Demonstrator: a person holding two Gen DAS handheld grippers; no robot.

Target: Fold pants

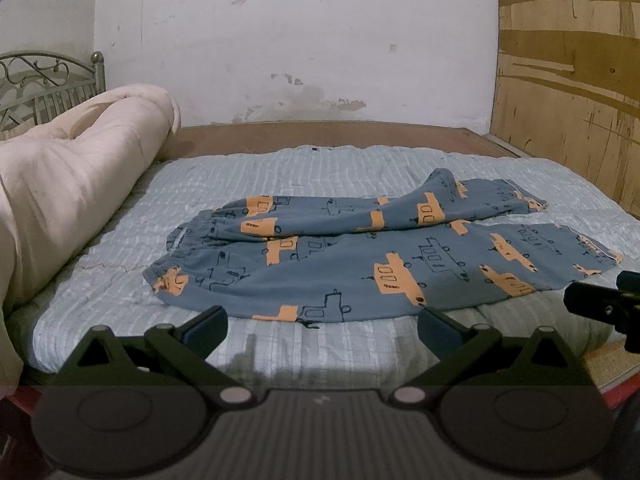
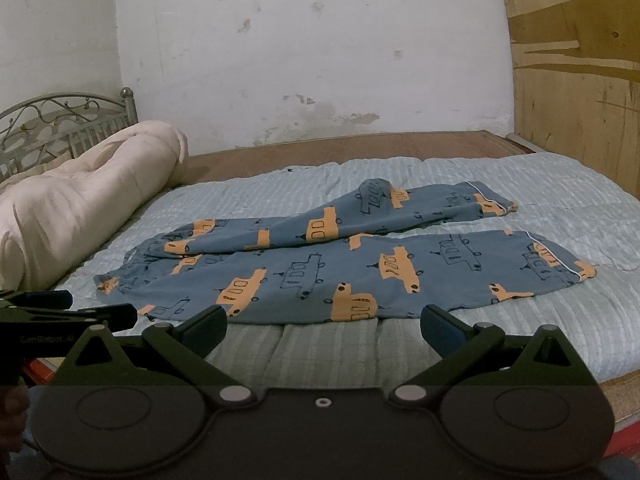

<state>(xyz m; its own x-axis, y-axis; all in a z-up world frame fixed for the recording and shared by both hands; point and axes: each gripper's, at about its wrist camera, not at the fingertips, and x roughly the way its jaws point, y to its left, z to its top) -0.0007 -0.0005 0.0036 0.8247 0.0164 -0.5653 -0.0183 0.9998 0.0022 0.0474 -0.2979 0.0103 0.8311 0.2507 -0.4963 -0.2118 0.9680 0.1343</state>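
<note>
Blue-grey pants [image 1: 340,256] with orange and outlined vehicle prints lie spread on the bed, waistband to the left, legs to the right; the far leg is rumpled and partly lies over the near one. They also show in the right wrist view [image 2: 344,264]. My left gripper [image 1: 322,326] is open and empty, just short of the near edge of the pants. My right gripper [image 2: 322,326] is open and empty, just in front of the near leg. The right gripper shows at the right edge of the left view [image 1: 604,308]; the left gripper shows at the left of the right view [image 2: 60,312].
A pale blue checked quilt [image 1: 248,176] covers the bed. A rolled cream comforter [image 1: 76,172] lies along the left side by a metal headboard [image 1: 44,88]. A white wall is behind, a plywood panel [image 1: 568,80] at the right, and a bare wooden bed edge [image 1: 340,132] at the far side.
</note>
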